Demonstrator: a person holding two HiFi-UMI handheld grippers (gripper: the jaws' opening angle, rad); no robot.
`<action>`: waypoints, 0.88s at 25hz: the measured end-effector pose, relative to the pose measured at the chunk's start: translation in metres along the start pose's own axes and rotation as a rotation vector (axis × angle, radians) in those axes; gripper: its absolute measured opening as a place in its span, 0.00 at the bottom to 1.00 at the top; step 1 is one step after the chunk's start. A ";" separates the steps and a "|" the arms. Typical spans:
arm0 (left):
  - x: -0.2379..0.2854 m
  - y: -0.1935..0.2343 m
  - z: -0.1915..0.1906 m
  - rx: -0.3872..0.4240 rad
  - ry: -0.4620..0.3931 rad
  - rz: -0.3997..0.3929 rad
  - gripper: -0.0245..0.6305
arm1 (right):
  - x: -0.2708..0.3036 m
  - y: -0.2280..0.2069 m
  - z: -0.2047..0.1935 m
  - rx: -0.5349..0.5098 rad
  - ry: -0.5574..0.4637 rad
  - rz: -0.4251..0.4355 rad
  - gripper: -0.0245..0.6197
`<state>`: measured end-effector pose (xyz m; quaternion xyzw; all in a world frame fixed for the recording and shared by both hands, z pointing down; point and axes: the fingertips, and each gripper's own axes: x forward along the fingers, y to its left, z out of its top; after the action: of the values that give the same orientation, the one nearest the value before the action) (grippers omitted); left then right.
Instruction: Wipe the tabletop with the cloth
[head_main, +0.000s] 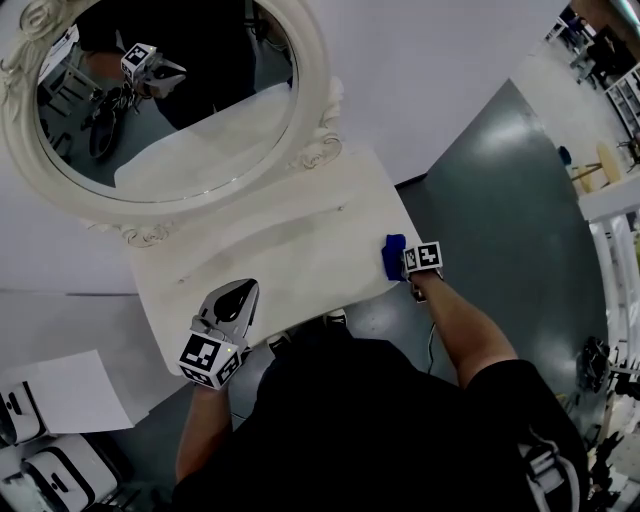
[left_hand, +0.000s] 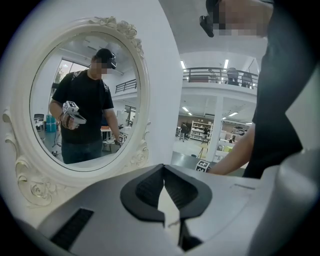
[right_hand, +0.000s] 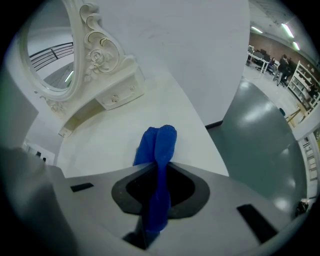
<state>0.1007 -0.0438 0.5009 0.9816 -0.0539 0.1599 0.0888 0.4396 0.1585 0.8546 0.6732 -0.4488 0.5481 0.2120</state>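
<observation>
The blue cloth (head_main: 393, 256) hangs bunched at the right edge of the white tabletop (head_main: 300, 235), and my right gripper (head_main: 403, 263) is shut on it. In the right gripper view the cloth (right_hand: 159, 150) runs up between the jaws and sticks out over the tabletop (right_hand: 105, 140). My left gripper (head_main: 243, 292) hovers over the table's front left part, far from the cloth. Its jaws meet at the tip with nothing between them, as the left gripper view shows (left_hand: 163, 170).
An oval mirror (head_main: 160, 100) in an ornate white frame stands at the back of the table, with a small drawer base (right_hand: 117, 95) under it. Grey floor (head_main: 500, 200) lies to the right. White paper and cases (head_main: 60, 420) sit at the lower left.
</observation>
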 end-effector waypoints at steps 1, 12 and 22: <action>-0.003 0.001 -0.001 -0.002 -0.002 0.007 0.05 | 0.000 0.008 0.005 -0.003 -0.008 0.018 0.10; -0.071 0.032 -0.006 -0.029 -0.037 0.146 0.05 | -0.008 0.218 0.100 -0.312 -0.102 0.284 0.10; -0.166 0.070 -0.028 -0.077 -0.056 0.331 0.05 | -0.020 0.479 0.144 -0.609 -0.137 0.565 0.10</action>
<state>-0.0737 -0.0938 0.4839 0.9593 -0.2236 0.1426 0.0971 0.1179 -0.1888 0.6926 0.4649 -0.7704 0.3811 0.2124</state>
